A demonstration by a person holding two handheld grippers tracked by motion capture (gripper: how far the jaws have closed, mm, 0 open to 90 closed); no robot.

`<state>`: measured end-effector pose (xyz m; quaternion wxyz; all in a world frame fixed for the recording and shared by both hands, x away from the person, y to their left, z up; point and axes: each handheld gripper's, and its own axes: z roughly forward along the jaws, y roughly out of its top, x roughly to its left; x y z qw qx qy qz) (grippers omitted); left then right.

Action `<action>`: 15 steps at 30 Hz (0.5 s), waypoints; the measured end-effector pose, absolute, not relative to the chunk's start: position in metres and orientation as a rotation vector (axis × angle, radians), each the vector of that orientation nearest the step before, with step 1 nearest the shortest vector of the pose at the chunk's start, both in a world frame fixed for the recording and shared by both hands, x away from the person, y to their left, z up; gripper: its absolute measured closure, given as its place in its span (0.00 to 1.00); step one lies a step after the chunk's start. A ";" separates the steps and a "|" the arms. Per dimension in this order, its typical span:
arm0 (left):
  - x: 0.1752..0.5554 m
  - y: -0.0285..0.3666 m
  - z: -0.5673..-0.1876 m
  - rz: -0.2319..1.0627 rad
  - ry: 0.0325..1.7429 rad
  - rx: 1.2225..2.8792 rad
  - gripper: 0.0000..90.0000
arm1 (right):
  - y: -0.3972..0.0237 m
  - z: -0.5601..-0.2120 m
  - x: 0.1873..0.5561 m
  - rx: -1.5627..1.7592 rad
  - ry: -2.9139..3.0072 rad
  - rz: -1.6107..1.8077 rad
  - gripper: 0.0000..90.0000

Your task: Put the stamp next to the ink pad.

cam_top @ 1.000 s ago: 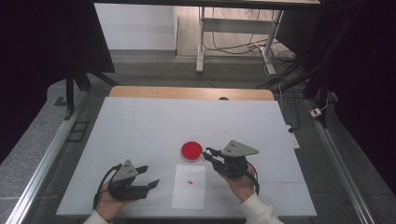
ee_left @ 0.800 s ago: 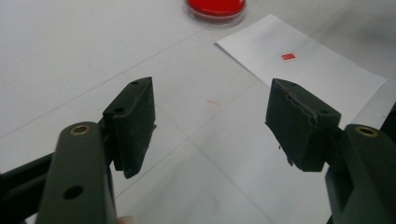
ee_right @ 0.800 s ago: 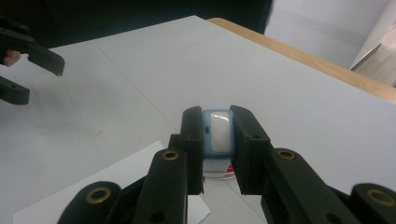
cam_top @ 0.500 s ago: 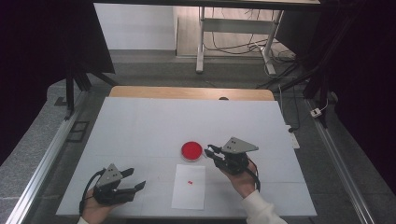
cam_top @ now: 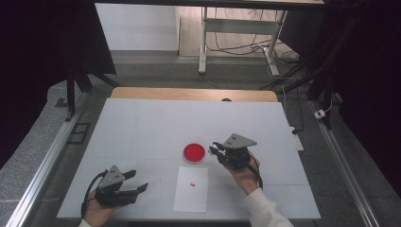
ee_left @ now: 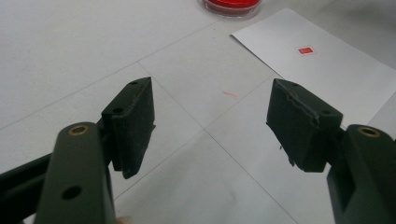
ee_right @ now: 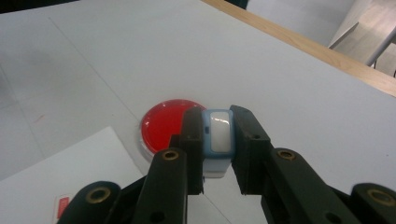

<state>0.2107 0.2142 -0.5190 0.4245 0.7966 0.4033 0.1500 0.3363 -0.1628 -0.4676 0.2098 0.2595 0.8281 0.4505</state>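
A white table with a wooden strip along its far edge takes up the middle of the high view. Near its front edge lies a white sheet of paper bearing 1 small red rectangle. Just beyond the sheet sits a round red dish with a clear rim.

The left gripper hovers low at the front left of the table, well apart from the paper, its 2 jaws spread wide with nothing between them; the left gripper view shows bare tabletop in the gap.

The right gripper is just right of the red dish, its jaws closed on a small pale-blue block with a white face, held above the table beside the dish's edge.
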 end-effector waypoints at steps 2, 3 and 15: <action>0.211 0.214 -0.520 0.375 1.005 1.996 0.36 | -0.164 -0.469 0.340 0.734 2.305 1.240 0.83; 0.211 0.214 -0.520 0.373 1.004 1.997 0.36 | -0.164 -0.470 0.341 0.743 2.307 1.230 0.83; 0.213 0.212 -0.523 0.365 1.011 2.006 0.35 | -0.160 -0.483 0.366 0.802 2.331 1.122 0.83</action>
